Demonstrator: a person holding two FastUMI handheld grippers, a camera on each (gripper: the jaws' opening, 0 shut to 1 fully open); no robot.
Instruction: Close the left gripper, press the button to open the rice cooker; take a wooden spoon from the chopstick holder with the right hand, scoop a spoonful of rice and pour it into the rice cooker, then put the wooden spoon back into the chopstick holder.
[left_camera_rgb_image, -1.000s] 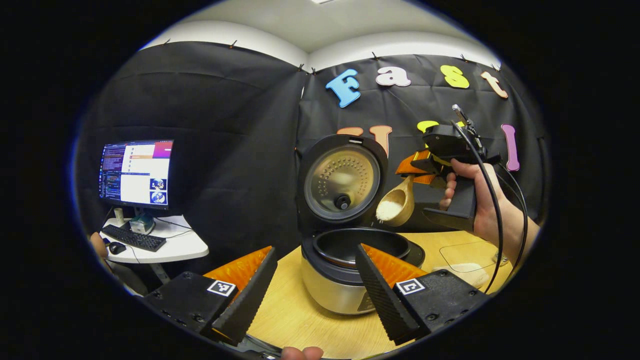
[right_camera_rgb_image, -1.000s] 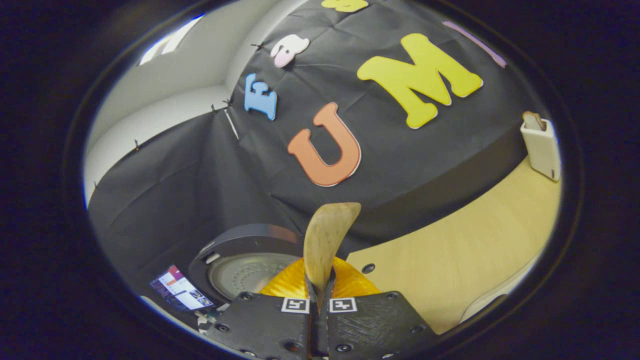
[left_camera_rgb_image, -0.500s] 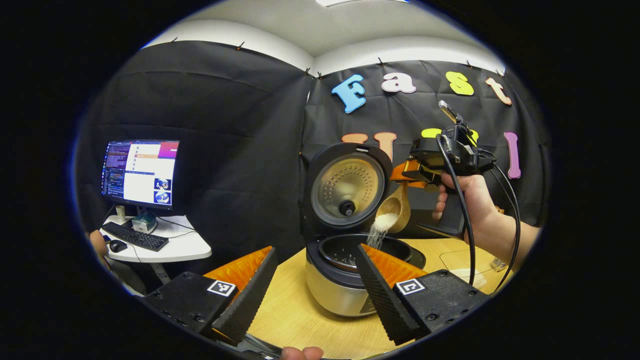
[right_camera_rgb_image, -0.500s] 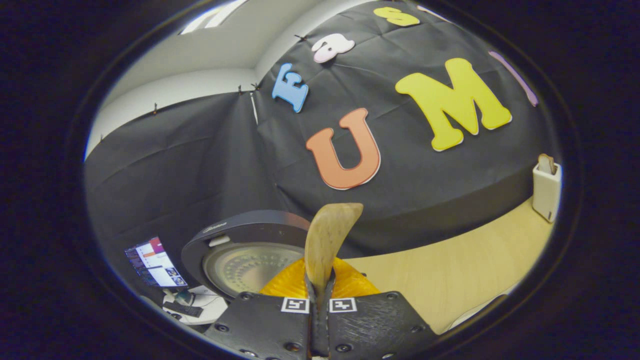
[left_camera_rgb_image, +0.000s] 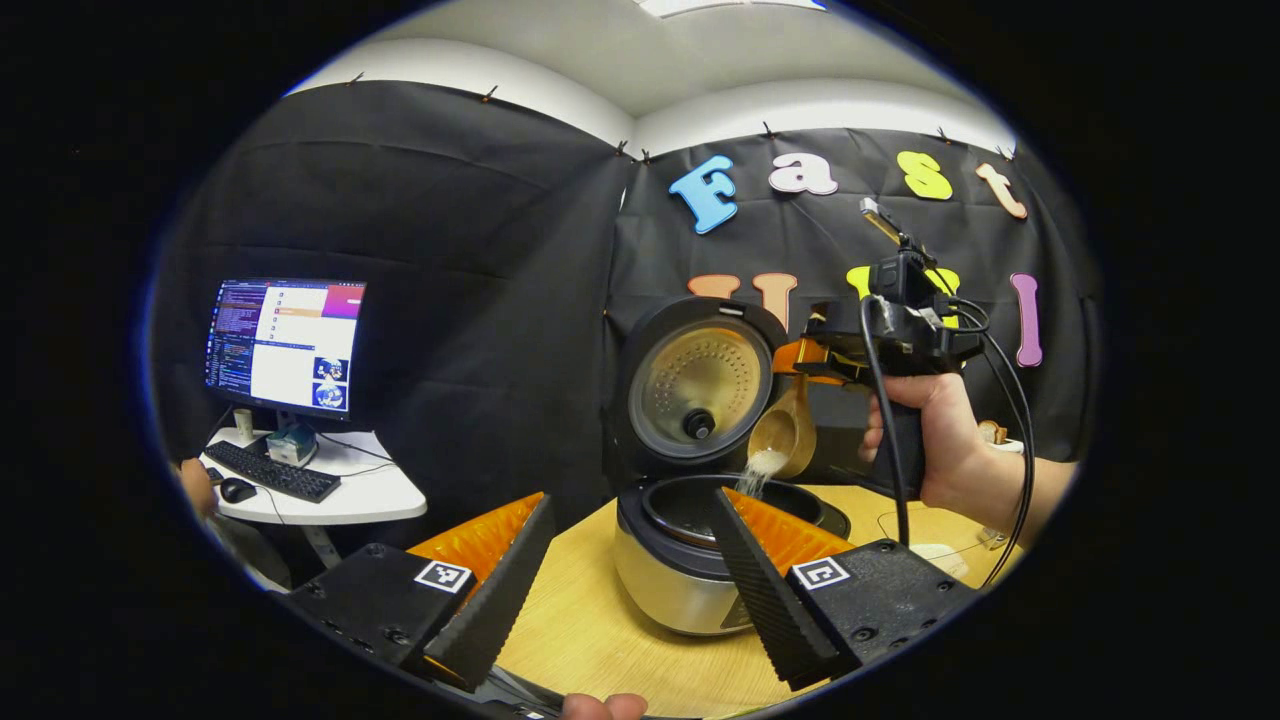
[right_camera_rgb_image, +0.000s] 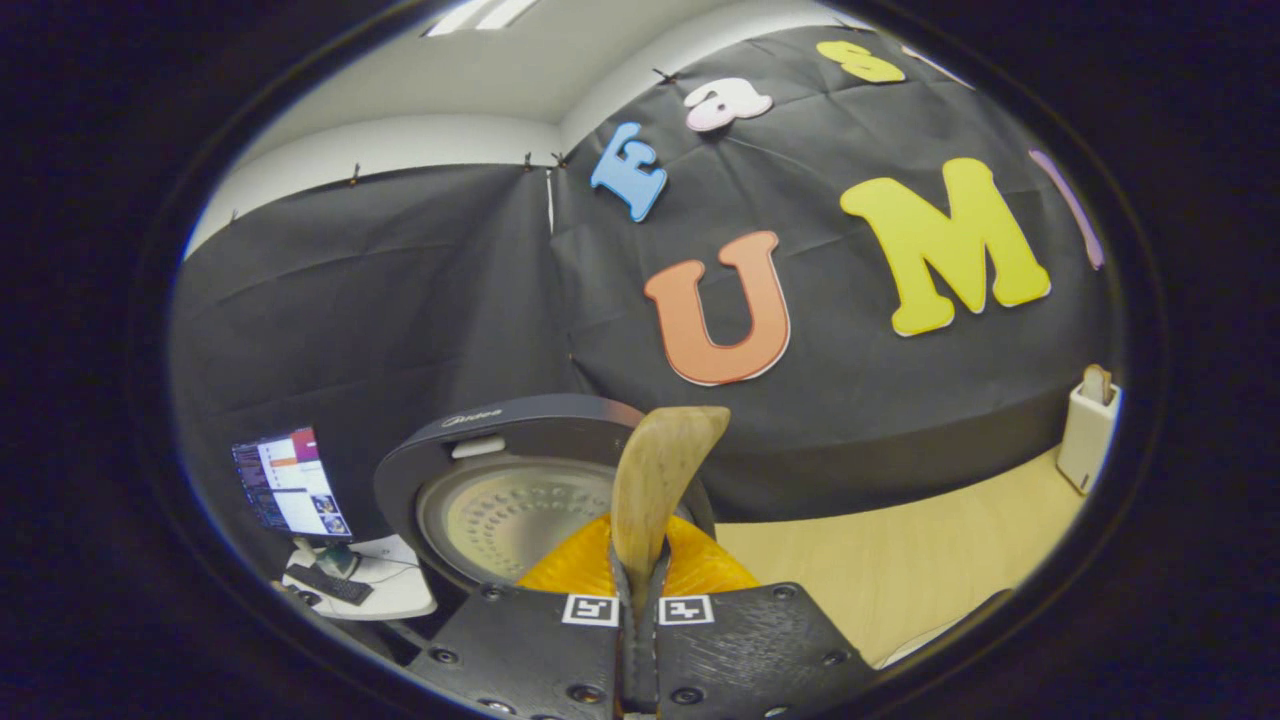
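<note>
The rice cooker (left_camera_rgb_image: 672, 590) stands on the wooden table (left_camera_rgb_image: 580, 625) with its lid (left_camera_rgb_image: 700, 385) upright and open. My right gripper (left_camera_rgb_image: 815, 358), held by a hand (left_camera_rgb_image: 935, 435), is shut on the handle of the wooden spoon (left_camera_rgb_image: 785, 432) above the pot. The spoon is tipped and white rice (left_camera_rgb_image: 760, 468) falls from it into the inner pot. In the right gripper view my right gripper (right_camera_rgb_image: 640, 580) clamps the spoon handle (right_camera_rgb_image: 660, 480), with the lid (right_camera_rgb_image: 505, 500) behind it. The chopstick holder (right_camera_rgb_image: 1088, 435) stands far right. My left gripper (left_camera_rgb_image: 625, 585) is open in front of the cooker, holding nothing.
A monitor (left_camera_rgb_image: 285, 345) and keyboard (left_camera_rgb_image: 265, 475) sit on a small white side table (left_camera_rgb_image: 350, 495) to the left. A clear dish with rice (left_camera_rgb_image: 935, 550) lies on the table right of the cooker. A fingertip (left_camera_rgb_image: 600, 706) shows at the bottom edge.
The spoon has come closer over the pot and tipped further; rice that lay in its bowl now streams into the cooker. The right gripper has levelled out. My left gripper stayed open.
</note>
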